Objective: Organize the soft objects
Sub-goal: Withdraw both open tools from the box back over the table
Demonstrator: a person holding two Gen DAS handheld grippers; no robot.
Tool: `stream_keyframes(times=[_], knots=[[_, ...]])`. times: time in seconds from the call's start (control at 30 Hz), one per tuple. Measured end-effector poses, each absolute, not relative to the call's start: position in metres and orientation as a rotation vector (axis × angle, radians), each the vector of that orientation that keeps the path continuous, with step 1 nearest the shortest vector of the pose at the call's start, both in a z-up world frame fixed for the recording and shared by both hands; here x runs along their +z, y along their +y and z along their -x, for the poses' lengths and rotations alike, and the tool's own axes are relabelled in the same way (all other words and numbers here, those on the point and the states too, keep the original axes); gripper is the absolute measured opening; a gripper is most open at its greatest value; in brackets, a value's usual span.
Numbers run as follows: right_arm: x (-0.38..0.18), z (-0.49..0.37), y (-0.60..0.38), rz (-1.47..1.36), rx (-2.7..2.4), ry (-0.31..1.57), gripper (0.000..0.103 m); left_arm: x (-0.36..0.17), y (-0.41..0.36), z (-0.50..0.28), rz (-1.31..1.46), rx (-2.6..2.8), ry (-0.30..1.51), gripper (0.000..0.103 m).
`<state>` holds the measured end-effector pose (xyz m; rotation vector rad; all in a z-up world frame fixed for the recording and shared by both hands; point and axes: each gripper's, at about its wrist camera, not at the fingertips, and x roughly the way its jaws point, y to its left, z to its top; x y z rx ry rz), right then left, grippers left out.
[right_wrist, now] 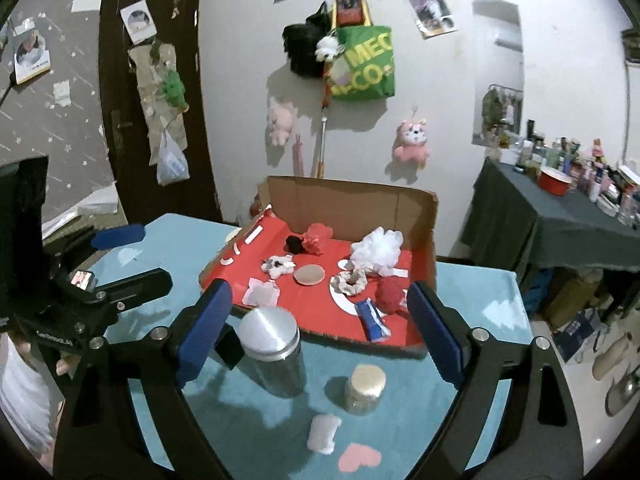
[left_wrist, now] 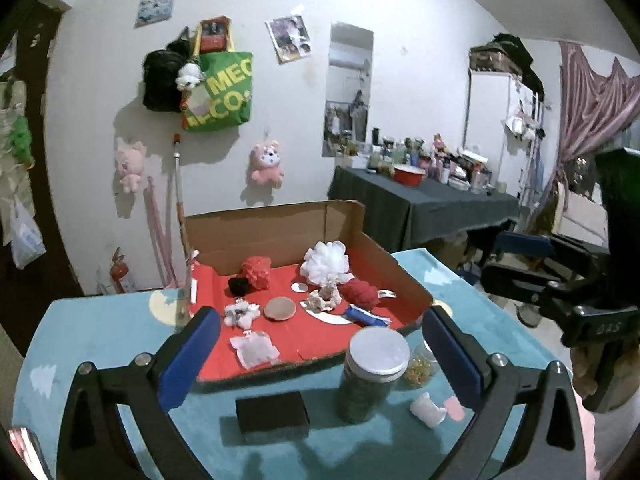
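A cardboard box lined in red sits on the teal table. In it lie a white mesh pouf, a red pouf, a black scrunchie, a red ball, a beige scrunchie, a round tan pad and a pink pouch. In front of the box, on the table, are a black sponge block and a small white soft piece. My left gripper and right gripper both hover open and empty over the table's near side.
A tall silver-lidded jar and a small cork-lidded jar stand between the grippers and the box. A blue packet lies at the box's front right. A cluttered dark-clothed table stands to the right. Bags and plush toys hang on the wall.
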<state>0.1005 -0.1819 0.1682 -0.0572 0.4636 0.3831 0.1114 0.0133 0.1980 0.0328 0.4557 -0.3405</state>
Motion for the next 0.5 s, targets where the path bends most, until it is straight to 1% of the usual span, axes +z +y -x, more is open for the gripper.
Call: stream_keyframes(times=[0.27,0.5], knots=[[0.135,-0.058,-0.194,0.04,0.284,0.41,0.09,0.168,0.007,-0.066,-0.025,-0.312,0.398,0.103],[0.087,-0.045,-0.2,0.014,0.217,0.444,0.09,0.127,0.006,-0.056,0.005,-0.297,0.435,0.103]])
